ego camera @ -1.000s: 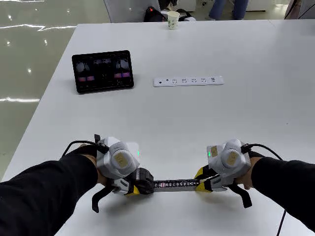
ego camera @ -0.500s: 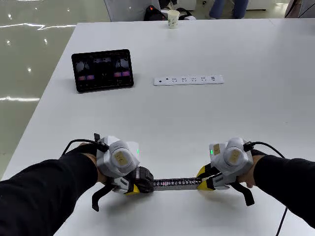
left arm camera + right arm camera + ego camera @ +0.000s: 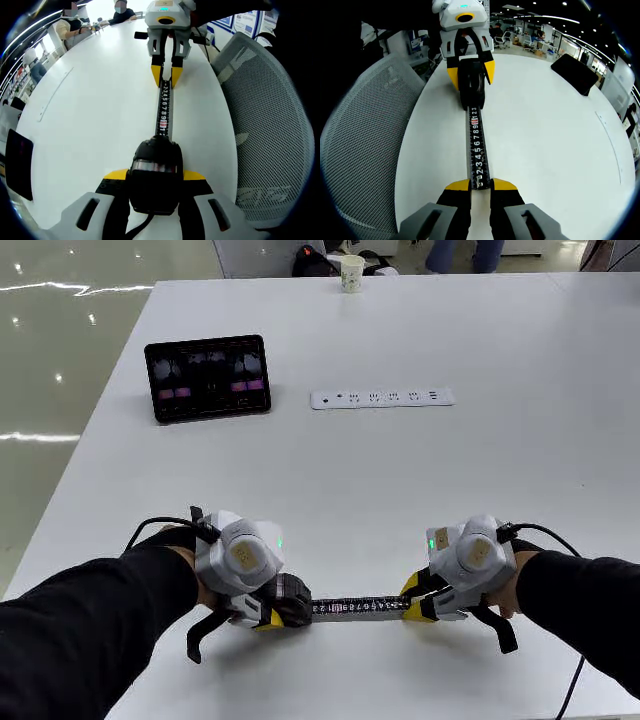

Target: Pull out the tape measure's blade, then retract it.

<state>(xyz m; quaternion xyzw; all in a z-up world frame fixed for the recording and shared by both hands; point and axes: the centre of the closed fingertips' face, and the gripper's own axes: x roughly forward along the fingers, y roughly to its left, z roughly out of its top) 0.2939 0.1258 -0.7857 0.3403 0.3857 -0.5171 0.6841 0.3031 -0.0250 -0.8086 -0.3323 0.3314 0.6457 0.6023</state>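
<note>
**Tape measure (image 3: 285, 600) partly drawn out; retraction not yet begun**

At about 7 o'clock in the head view, the left tongs (image 3: 272, 616) are clamped on the tape measure, one yellow tip on each flank of its black body. The body rests low on the white counter (image 3: 450, 470), close to the near edge.

From its mouth the blade (image 3: 355, 607) runs straight toward 3 o'clock, lying flat just above the counter. A short run of printed numbers is exposed between the two tools.

At about 5 o'clock, the right tongs (image 3: 412, 598) are pinched narrow on the blade's free end. In the right gripper view the yellow tips close on the hook end from both sides.

By my reading, the pull-out step is under way or near its end: some blade is out, and both grips look firm. The whole retraction is left to do. How much further the blade is meant to travel cannot be told.

Well apart from the work, a tablet (image 3: 208, 380) sits at 10 o'clock, a power strip (image 3: 380, 400) near 12 and a paper cup (image 3: 351, 278) at the far edge. None of them is touched.
</note>
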